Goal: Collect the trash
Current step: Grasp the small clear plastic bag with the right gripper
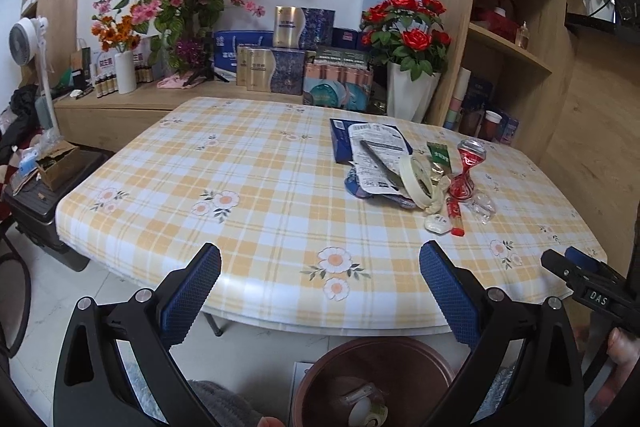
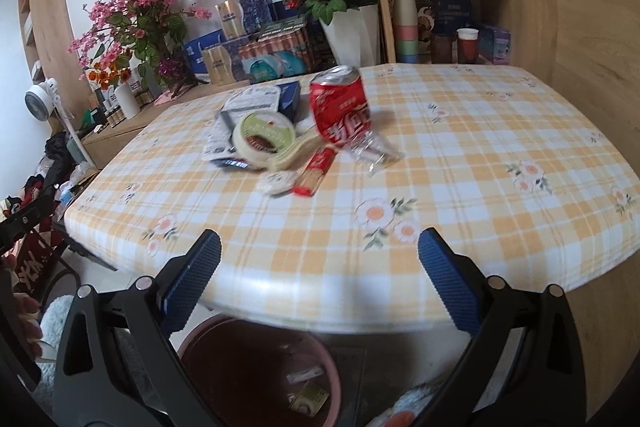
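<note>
While unheld, trash beyond gripper.

Checked table with crushed red can, wrappers, tape roll.

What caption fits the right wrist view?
Open right tool hovers over brown plastic bin, facing crushed red can on checked tablecloth.

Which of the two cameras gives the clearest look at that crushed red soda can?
The right wrist view: the red can is nearer, showing its top and printed side, though slightly blurred. The left wrist view shows the can smaller and farther off, behind other trash.
</note>
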A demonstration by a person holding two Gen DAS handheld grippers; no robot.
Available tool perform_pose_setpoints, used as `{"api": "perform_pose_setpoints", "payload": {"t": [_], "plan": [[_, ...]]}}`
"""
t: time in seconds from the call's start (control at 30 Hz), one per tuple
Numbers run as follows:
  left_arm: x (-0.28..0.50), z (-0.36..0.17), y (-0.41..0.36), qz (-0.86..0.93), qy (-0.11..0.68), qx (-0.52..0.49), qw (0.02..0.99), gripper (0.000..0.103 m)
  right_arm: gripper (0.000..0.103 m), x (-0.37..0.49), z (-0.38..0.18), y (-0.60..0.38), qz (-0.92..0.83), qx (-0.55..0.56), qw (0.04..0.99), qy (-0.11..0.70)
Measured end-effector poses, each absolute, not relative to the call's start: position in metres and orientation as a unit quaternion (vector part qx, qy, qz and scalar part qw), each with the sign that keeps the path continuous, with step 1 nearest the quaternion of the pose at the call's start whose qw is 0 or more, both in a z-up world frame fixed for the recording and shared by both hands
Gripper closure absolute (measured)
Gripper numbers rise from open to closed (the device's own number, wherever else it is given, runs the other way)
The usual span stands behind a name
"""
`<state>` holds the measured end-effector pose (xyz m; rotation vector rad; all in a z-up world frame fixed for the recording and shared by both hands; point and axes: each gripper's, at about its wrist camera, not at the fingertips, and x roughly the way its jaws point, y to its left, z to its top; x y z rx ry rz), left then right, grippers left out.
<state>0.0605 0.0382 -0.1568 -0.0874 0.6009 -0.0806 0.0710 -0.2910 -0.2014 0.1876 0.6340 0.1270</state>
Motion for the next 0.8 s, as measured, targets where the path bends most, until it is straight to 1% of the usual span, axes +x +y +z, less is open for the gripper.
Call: {"api": "perform_pose_setpoints", "payload": {"t": [0.13,0.33,0.5,0.57,0.63,0.67,0.7,0.73,0.77,0.8], "plan": [[0.085,-0.159,0.023,-0.065,0.319,-0.033,0.945,0.006,0.006,0.089,-0.203,-0.301,0.064,0.094,0.942,0.316],[0.121,-0.160,-0.012,-0.108,0.313,0.001,0.944,0.006,0.006,0.125,-0.218,-0.317,0.071,0.109,0.930,0.343],[0.153,-0.173,-0.025,-0.125,0.329,-0.014,0.936,0.006,0.006,0.148,-0.228,-0.319,0.048,0.078,0.926,0.366],[0.162,-0.179,-0.026,-0.127,0.338,-0.023,0.932,0.008,0.006,0.158,-0.231,-0.323,0.044,0.074,0.925,0.369],[0.170,-0.185,-0.025,-0.127,0.346,-0.027,0.929,0.013,0.006,0.172,-0.232,-0.328,0.041,0.066,0.926,0.369],[0.174,-0.188,-0.025,-0.126,0.348,-0.027,0.928,0.014,0.006,0.178,-0.232,-0.330,0.043,0.063,0.926,0.370],[0.177,-0.191,-0.023,-0.125,0.351,-0.029,0.927,0.014,0.009,0.187,-0.232,-0.332,0.048,0.059,0.925,0.373],[0.181,-0.194,-0.022,-0.125,0.354,-0.031,0.926,0.015,0.021,0.198,-0.232,-0.332,0.059,0.055,0.922,0.378],[0.183,-0.196,-0.021,-0.124,0.356,-0.033,0.925,0.015,0.025,0.206,-0.233,-0.331,0.065,0.047,0.920,0.383],[0.186,-0.198,-0.020,-0.122,0.359,-0.037,0.925,0.016,0.027,0.215,-0.233,-0.329,0.066,0.033,0.919,0.388]]}}
